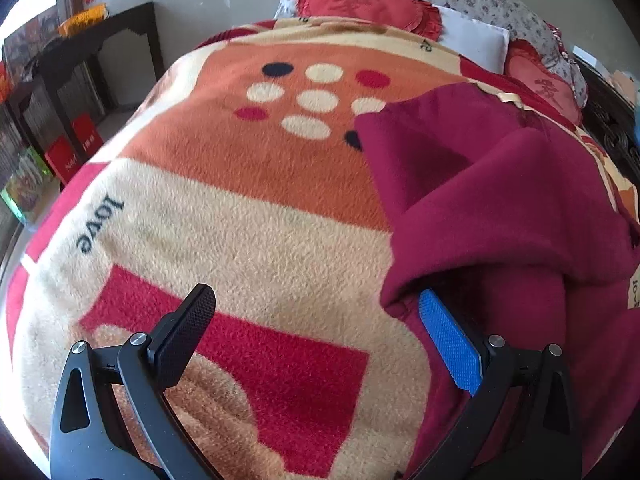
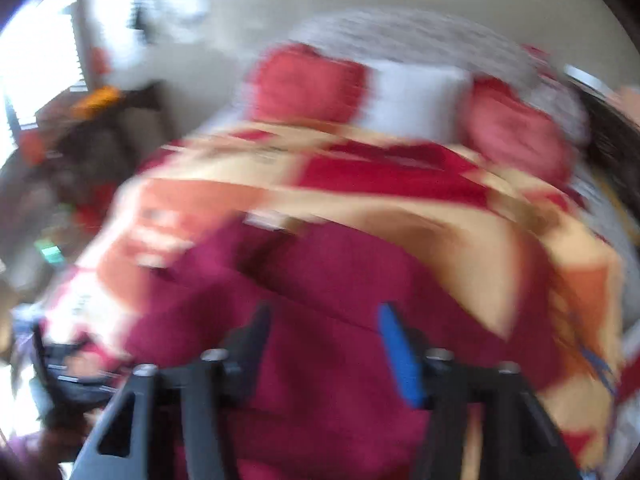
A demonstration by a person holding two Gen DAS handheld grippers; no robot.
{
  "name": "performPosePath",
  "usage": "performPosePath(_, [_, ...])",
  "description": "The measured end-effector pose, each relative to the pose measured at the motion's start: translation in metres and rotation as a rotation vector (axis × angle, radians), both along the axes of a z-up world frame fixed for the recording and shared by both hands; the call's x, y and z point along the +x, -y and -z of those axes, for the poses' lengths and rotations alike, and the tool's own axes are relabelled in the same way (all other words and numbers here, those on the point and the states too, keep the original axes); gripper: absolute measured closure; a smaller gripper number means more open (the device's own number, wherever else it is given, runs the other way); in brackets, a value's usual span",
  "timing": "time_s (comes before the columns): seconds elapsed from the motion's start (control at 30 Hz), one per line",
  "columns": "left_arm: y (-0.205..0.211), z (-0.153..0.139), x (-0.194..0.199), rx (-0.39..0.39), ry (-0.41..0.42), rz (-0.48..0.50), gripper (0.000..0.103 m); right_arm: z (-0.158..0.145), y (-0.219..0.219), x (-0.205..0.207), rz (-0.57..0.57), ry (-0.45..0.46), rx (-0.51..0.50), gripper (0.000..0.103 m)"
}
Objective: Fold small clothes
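A magenta fleece garment (image 1: 492,208) lies rumpled on the patterned blanket (image 1: 240,216) at the right of the left wrist view. My left gripper (image 1: 316,304) is open wide; its blue finger (image 1: 448,340) sits under the garment's near edge, its black finger (image 1: 188,328) over bare blanket. The right wrist view is blurred by motion. There the garment (image 2: 320,280) fills the lower middle, and my right gripper (image 2: 324,320) is open above it with garment cloth showing between its black and blue fingers.
Red cushions (image 1: 360,4) and a white pillow (image 1: 476,36) lie at the bed's head. A dark wooden table (image 1: 100,40) and red boxes (image 1: 72,148) stand left of the bed. A dark carved frame (image 1: 612,120) runs along the right.
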State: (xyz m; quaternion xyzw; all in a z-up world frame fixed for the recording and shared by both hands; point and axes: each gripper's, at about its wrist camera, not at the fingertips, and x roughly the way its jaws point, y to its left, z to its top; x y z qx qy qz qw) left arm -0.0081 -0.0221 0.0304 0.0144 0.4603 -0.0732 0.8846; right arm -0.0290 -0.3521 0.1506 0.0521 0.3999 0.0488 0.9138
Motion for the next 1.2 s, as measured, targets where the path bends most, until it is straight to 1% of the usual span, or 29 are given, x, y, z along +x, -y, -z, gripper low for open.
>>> performPosePath(0.07, [-0.003, 0.002, 0.002, -0.012, -0.002, -0.011, 0.001, -0.005, -0.042, 0.02, -0.149, 0.013, 0.037, 0.043])
performPosePath(0.1, [-0.006, 0.003, 0.004, -0.023, -0.008, -0.019, 0.001, -0.004, -0.071, 0.034, -0.236, 0.002, 0.041, 0.043])
performPosePath(0.17, [-0.009, 0.005, 0.007, -0.045, -0.019, -0.026, 0.001, 0.006, -0.114, 0.057, -0.365, -0.028, 0.028, 0.043])
performPosePath(0.2, [-0.01, 0.005, 0.007, -0.053, -0.023, -0.029, 0.001, 0.017, -0.14, 0.07, -0.428, -0.053, -0.006, 0.043])
performPosePath(0.27, [-0.012, 0.006, 0.009, -0.063, -0.024, -0.032, 0.001, 0.04, -0.172, 0.09, -0.498, -0.111, -0.067, 0.043])
performPosePath(0.3, [-0.011, 0.007, 0.01, -0.064, -0.021, -0.03, 0.001, 0.055, -0.187, 0.103, -0.52, -0.154, -0.101, 0.043])
performPosePath(0.37, [-0.012, 0.008, 0.012, -0.068, -0.014, -0.029, 0.001, 0.078, -0.197, 0.119, -0.527, -0.217, -0.123, 0.045])
performPosePath(0.4, [-0.013, 0.009, 0.013, -0.07, -0.014, -0.03, 0.003, 0.093, -0.198, 0.126, -0.528, -0.258, -0.126, 0.055])
performPosePath(0.43, [-0.013, 0.01, 0.015, -0.076, -0.015, -0.029, 0.006, 0.106, -0.199, 0.131, -0.531, -0.304, -0.137, 0.064])
performPosePath(0.47, [-0.015, 0.01, 0.017, -0.087, -0.02, -0.021, 0.007, 0.113, -0.197, 0.129, -0.533, -0.319, -0.144, 0.077])
performPosePath(0.5, [-0.016, 0.009, 0.02, -0.097, -0.021, -0.012, 0.013, 0.115, -0.197, 0.128, -0.534, -0.317, -0.13, 0.089])
performPosePath(0.53, [-0.02, 0.006, 0.021, -0.109, -0.02, 0.0, 0.021, 0.111, -0.199, 0.125, -0.536, -0.306, -0.101, 0.094])
performPosePath(0.57, [-0.023, 0.002, 0.023, -0.114, -0.017, 0.007, 0.023, 0.107, -0.201, 0.124, -0.538, -0.29, -0.091, 0.094])
performPosePath(0.63, [-0.034, -0.008, 0.025, -0.106, 0.008, 0.001, 0.023, 0.092, -0.207, 0.121, -0.546, -0.237, -0.064, 0.095])
performPosePath(0.7, [-0.051, -0.02, 0.026, -0.095, 0.043, -0.021, 0.023, 0.077, -0.212, 0.127, -0.549, -0.202, 0.005, 0.095])
performPosePath(0.8, [-0.075, -0.026, 0.032, -0.116, 0.034, -0.043, 0.023, 0.063, -0.223, 0.14, -0.553, -0.158, 0.1, 0.095])
performPosePath(0.83, [-0.079, -0.025, 0.034, -0.119, 0.024, -0.045, 0.023, 0.063, -0.228, 0.144, -0.55, -0.152, 0.109, 0.095])
performPosePath(0.93, [-0.084, -0.015, 0.038, -0.102, -0.011, -0.049, 0.023, 0.076, -0.244, 0.16, -0.532, -0.162, 0.13, 0.095])
performPosePath(1.0, [-0.084, -0.01, 0.037, -0.093, -0.036, -0.049, 0.023, 0.098, -0.248, 0.17, -0.502, -0.221, 0.138, 0.093])
performPosePath(1.07, [-0.086, -0.008, 0.031, -0.071, -0.029, -0.045, 0.023, 0.098, -0.244, 0.176, -0.474, -0.255, 0.176, 0.092])
performPosePath(1.1, [-0.087, -0.009, 0.028, -0.06, -0.023, -0.039, 0.023, 0.092, -0.232, 0.172, -0.465, -0.242, 0.216, 0.086])
performPosePath(1.13, [-0.09, -0.01, 0.025, -0.045, -0.021, -0.041, 0.023, 0.085, -0.222, 0.167, -0.459, -0.22, 0.226, 0.075])
performPosePath(1.17, [-0.092, -0.011, 0.023, -0.044, -0.016, -0.045, 0.023, 0.071, -0.207, 0.159, -0.448, -0.184, 0.212, 0.07])
performPosePath(1.2, [-0.096, -0.017, 0.021, -0.059, 0.002, -0.054, 0.023, 0.062, -0.196, 0.153, -0.438, -0.16, 0.198, 0.064])
